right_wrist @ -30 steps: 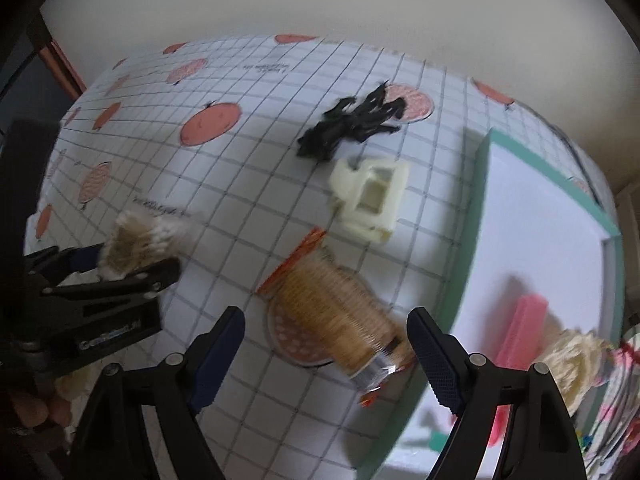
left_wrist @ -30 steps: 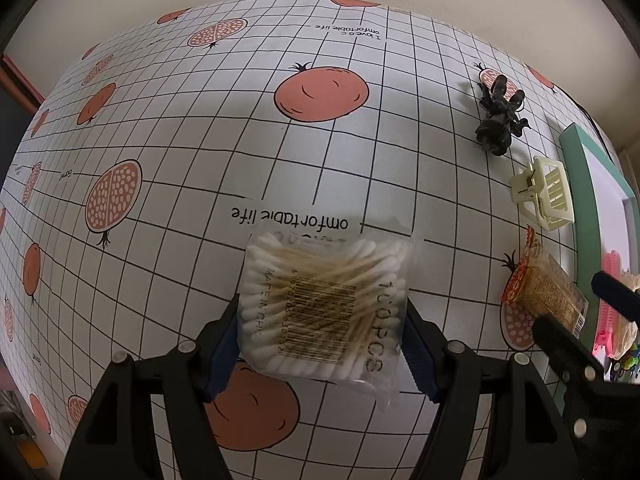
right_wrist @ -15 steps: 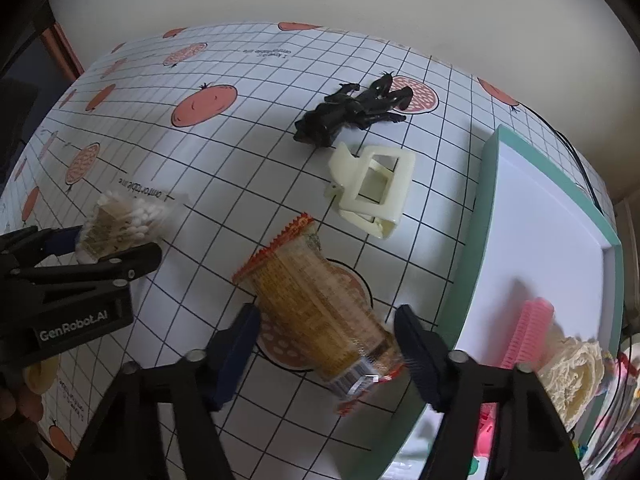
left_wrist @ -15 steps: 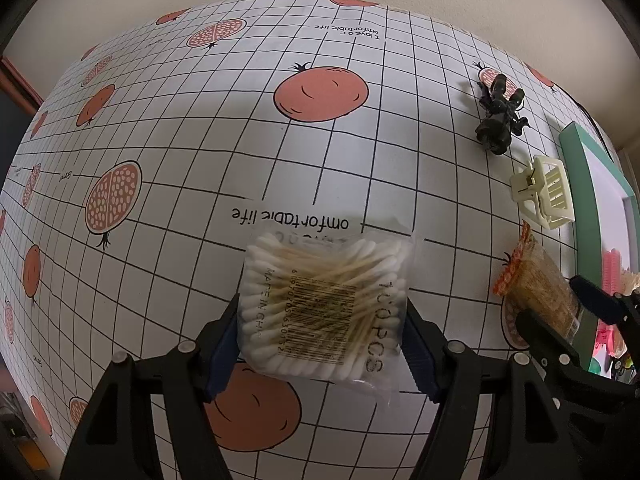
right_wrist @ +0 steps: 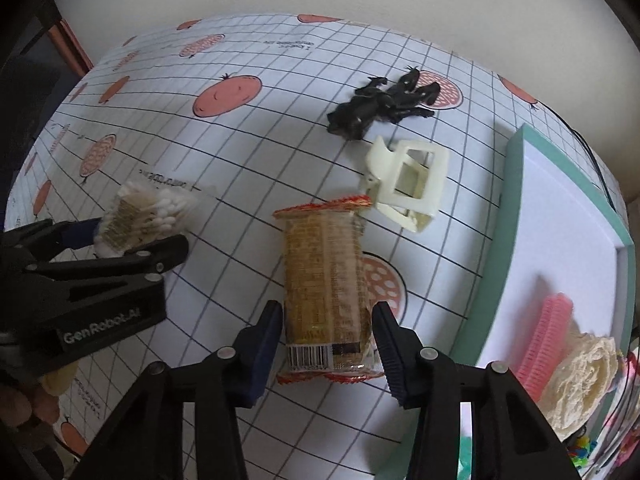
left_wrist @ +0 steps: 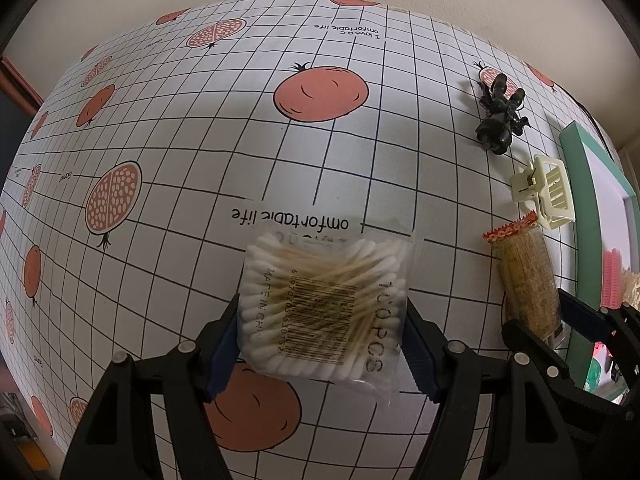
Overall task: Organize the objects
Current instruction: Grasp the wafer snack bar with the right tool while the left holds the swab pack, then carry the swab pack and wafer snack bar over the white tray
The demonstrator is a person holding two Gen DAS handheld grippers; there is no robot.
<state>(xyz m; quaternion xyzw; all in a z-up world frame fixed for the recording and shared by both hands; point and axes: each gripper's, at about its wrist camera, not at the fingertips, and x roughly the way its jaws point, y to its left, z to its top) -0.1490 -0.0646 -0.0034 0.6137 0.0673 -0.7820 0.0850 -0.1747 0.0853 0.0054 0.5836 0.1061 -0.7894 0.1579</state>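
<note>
On my left wrist feed, the left gripper (left_wrist: 323, 344) has its blue pads pressed against both sides of the bag of cotton swabs (left_wrist: 325, 307), so it is pinching that bag; the clear pack sits on the tablecloth (left_wrist: 192, 152) just below the printed line of text, with its barcode facing the camera. On my right wrist feed, the right gripper (right_wrist: 327, 344) has its two fingers on either side of the snack packet (right_wrist: 326, 286), the right pad touching the wrapper's edge and the left pad just beside it, so I cannot tell whether it is truly clamped or only closing around it. The packet lies lengthwise along the fingers, barcode end nearest the camera, its red crimped far end almost touching the cream hair claw (right_wrist: 406, 182). Beyond the claw lies the black hair clip (right_wrist: 380, 110), partly over a pomegranate print. To the right stands the green-rimmed tray (right_wrist: 516, 208), its edge near the packet, and in its near corner I see a pink comb (right_wrist: 546, 340) lying beside a cream lace bundle (right_wrist: 580, 380). From the right camera the left gripper also shows at the left edge, well apart from the snack packet, with the swabs between its fingers
</note>
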